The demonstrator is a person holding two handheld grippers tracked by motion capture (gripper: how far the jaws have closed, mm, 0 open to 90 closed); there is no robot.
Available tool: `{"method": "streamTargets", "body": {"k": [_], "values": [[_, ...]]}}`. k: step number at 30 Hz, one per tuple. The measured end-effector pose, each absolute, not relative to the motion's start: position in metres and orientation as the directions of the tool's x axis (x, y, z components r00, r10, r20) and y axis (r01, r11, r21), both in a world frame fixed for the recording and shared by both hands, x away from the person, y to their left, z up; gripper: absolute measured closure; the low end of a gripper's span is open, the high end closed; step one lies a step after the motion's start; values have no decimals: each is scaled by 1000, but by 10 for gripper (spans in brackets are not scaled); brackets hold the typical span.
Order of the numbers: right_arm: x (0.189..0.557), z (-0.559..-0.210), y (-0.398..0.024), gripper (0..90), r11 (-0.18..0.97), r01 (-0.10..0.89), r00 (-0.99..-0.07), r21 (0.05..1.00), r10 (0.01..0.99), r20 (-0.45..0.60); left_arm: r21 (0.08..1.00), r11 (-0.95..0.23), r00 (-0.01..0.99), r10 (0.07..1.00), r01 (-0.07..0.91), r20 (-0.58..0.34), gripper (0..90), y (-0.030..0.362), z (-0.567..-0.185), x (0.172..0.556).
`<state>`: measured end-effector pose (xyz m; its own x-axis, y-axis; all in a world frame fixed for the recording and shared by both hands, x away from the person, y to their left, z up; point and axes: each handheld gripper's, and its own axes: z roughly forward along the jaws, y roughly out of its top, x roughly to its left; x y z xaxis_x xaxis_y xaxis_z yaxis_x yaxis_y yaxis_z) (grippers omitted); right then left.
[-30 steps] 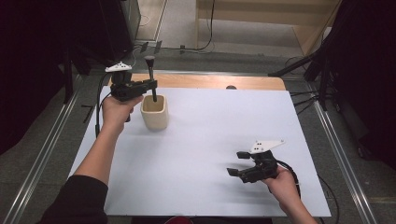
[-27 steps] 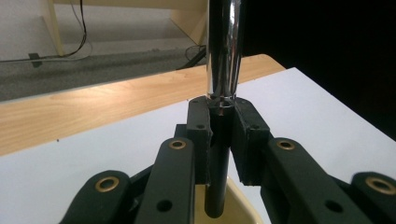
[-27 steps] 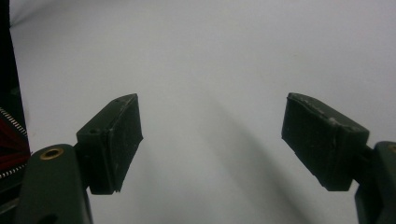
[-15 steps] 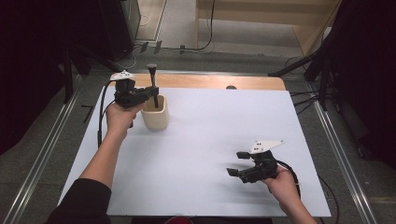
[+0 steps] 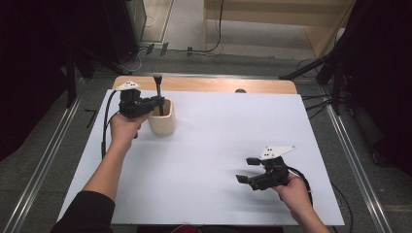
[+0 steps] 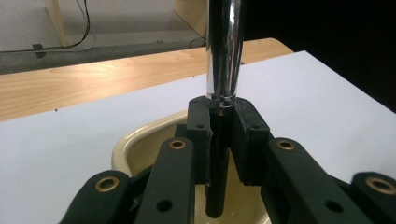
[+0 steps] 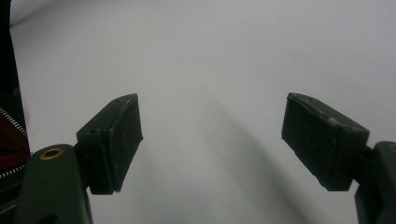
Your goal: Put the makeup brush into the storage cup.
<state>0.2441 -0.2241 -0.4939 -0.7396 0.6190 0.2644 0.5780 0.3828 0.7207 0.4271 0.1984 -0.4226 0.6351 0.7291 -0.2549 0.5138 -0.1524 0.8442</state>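
Note:
A beige cup (image 5: pixel 160 120) stands at the back left of the white sheet (image 5: pixel 218 141). My left gripper (image 5: pixel 158 101) hovers just above the cup's rim and is shut on an upright tool (image 5: pixel 158 85). In the left gripper view the tool (image 6: pixel 224 51) has a chrome shaft above the jaws, and its black lower part reaches down inside the cup (image 6: pixel 140 144), pinched by my left gripper (image 6: pixel 223 126). My right gripper (image 5: pixel 245 170) rests low at the front right, open, with bare white sheet between its fingers. The same wide gap shows in the right gripper view (image 7: pixel 212 140).
A wooden strip (image 5: pixel 218 85) of the table runs along the back edge of the sheet, with a small dark spot (image 5: pixel 239 91) on it. Metal rails (image 5: pixel 350 145) run down both sides of the table. Cables lie on the floor behind.
My left hand has come down with the tool, so its lower end now sits deeper in the cup. The right hand has stayed still.

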Motion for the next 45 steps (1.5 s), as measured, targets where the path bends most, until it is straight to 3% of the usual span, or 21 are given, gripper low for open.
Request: {"method": "streamTargets", "body": {"k": [15, 19, 24, 45], "values": [[244, -494, -224, 211, 385, 576, -742, 721, 618, 262, 834, -127, 624, 725, 537, -292, 769, 204, -425, 427], [244, -494, -224, 211, 384, 576, -741, 722, 618, 262, 824, -94, 615, 714, 559, -336, 494, 207, -421, 427], [244, -494, -224, 211, 383, 578, -739, 721, 620, 264, 808, -119, 619, 709, 577, -338, 369, 212, -410, 427], [244, -494, -225, 211, 384, 583, -735, 716, 625, 264, 739, -190, 643, 657, 646, -393, 307, 222, -384, 405]]}}
